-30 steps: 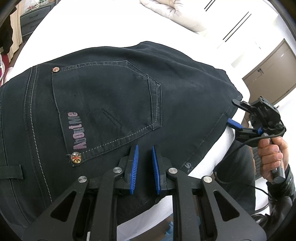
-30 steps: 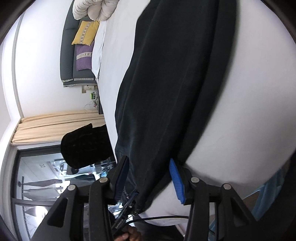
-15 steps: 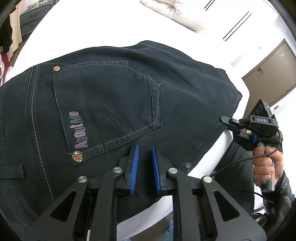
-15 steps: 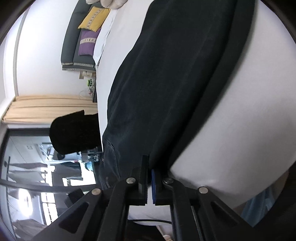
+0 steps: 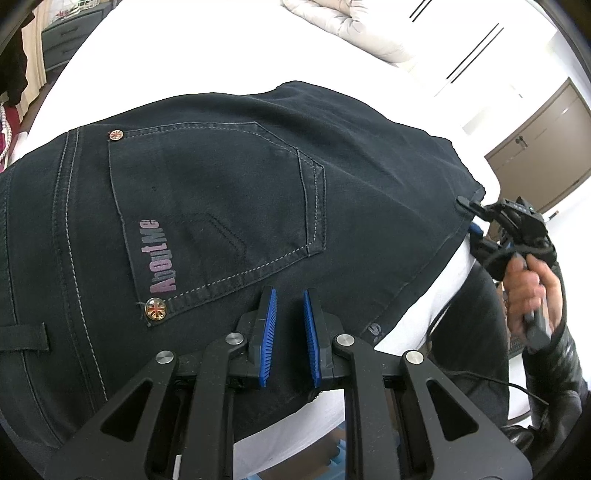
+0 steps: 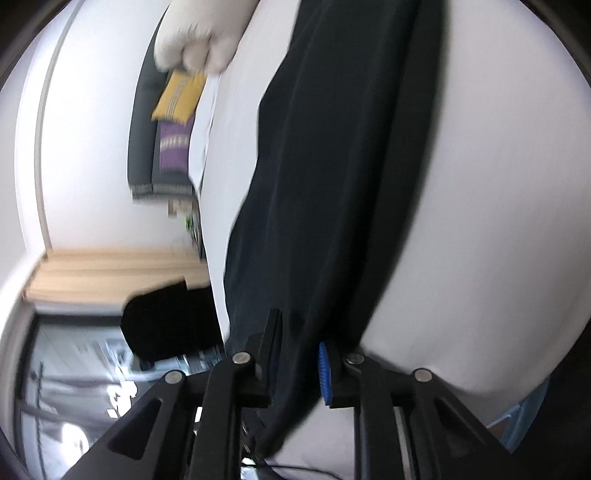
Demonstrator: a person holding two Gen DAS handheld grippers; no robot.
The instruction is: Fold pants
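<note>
Dark blue-black pants (image 5: pixel 229 206) lie on a white bed (image 5: pixel 184 55), back pocket with an "AboutMe" label facing up. My left gripper (image 5: pixel 290 295) hovers just above the pants below the pocket, its jaws a small gap apart and empty. My right gripper (image 6: pixel 297 332) stands at the pants' edge (image 6: pixel 332 184) with cloth between its blue pads (image 6: pixel 324 373), jaws partly apart. It also shows in the left wrist view (image 5: pixel 476 221), at the pants' right corner, held by a hand.
A white duvet (image 5: pixel 354 29) is bunched at the far end of the bed. A grey sofa with yellow and purple cushions (image 6: pixel 173 122) stands by the wall. A brown cabinet (image 5: pixel 539 140) is at the right.
My right gripper shut, then opened a little, and now has the pants' edge between its pads; its view swung and blurred. My left gripper stayed still.
</note>
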